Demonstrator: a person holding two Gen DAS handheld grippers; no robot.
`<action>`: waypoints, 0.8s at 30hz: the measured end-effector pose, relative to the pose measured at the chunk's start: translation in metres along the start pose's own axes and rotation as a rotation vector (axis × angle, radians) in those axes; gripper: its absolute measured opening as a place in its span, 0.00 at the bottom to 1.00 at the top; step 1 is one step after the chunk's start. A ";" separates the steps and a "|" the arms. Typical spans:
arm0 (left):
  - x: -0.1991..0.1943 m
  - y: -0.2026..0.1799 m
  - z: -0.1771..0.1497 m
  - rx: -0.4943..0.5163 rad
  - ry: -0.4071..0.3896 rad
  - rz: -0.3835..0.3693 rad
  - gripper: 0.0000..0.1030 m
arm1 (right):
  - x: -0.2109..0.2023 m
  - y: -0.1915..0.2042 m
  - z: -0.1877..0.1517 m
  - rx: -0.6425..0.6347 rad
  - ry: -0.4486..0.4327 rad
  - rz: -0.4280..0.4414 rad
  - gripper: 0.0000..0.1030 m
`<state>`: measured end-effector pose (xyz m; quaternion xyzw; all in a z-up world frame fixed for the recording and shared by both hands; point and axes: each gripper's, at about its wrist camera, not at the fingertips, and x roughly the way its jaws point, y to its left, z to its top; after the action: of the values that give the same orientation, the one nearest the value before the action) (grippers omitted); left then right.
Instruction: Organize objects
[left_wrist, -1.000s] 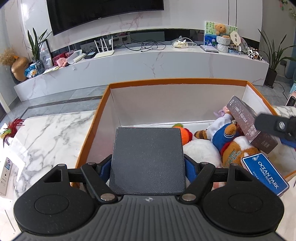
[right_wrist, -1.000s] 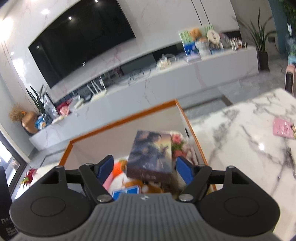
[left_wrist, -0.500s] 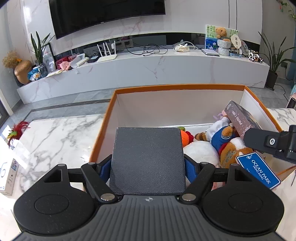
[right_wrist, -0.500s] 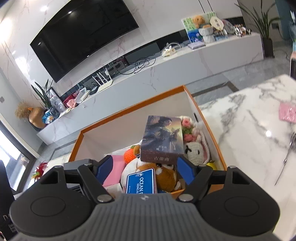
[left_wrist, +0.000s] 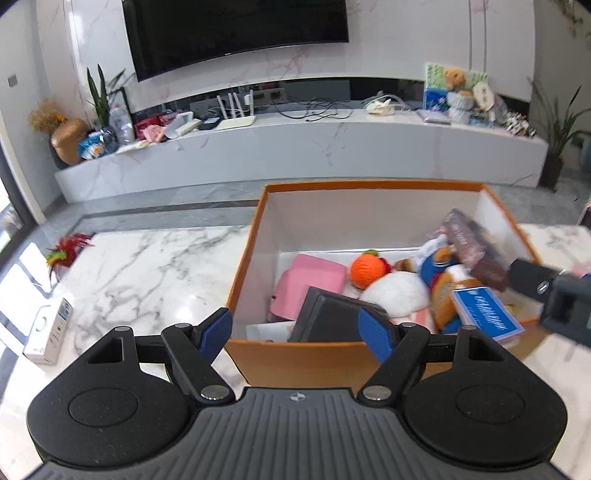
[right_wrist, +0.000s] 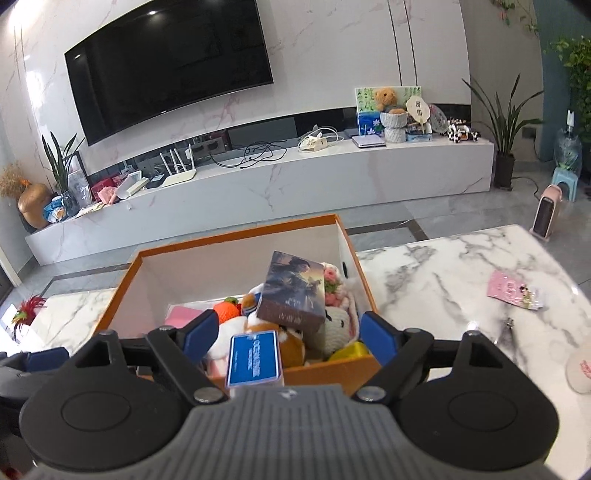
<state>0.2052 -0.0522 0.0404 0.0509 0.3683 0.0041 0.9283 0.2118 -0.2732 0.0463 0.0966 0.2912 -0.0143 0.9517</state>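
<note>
While our left tongs (left_wrist: 295, 328) gape empty, our right tongs (right_wrist: 286, 332) have just been opening, nothing between them; the illustrated box (right_wrist: 293, 291) lies mid-frame in the orange box (right_wrist: 236, 236).

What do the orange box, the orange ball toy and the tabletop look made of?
Orange box: likely matte cardboard, with thin straight walls and a white inside. Orange ball toy: apparently crocheted yarn, with a nubbly surface. Tabletop: glossy marble or marble-look stone, grey-veined and reflective.

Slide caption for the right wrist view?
Open right tongs above orange box packed with plush toys and illustrated card box.
</note>
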 end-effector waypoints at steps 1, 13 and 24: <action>-0.006 0.003 -0.002 -0.008 -0.006 -0.011 0.86 | -0.005 0.000 -0.001 -0.007 -0.004 -0.002 0.82; -0.051 0.019 -0.034 -0.054 -0.048 -0.007 0.86 | -0.048 0.003 -0.025 0.011 -0.001 0.013 0.84; -0.066 0.020 -0.039 -0.059 -0.067 0.021 0.86 | -0.060 0.019 -0.046 -0.089 -0.004 -0.041 0.85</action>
<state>0.1310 -0.0319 0.0587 0.0276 0.3359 0.0230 0.9412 0.1382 -0.2477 0.0463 0.0481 0.2916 -0.0212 0.9551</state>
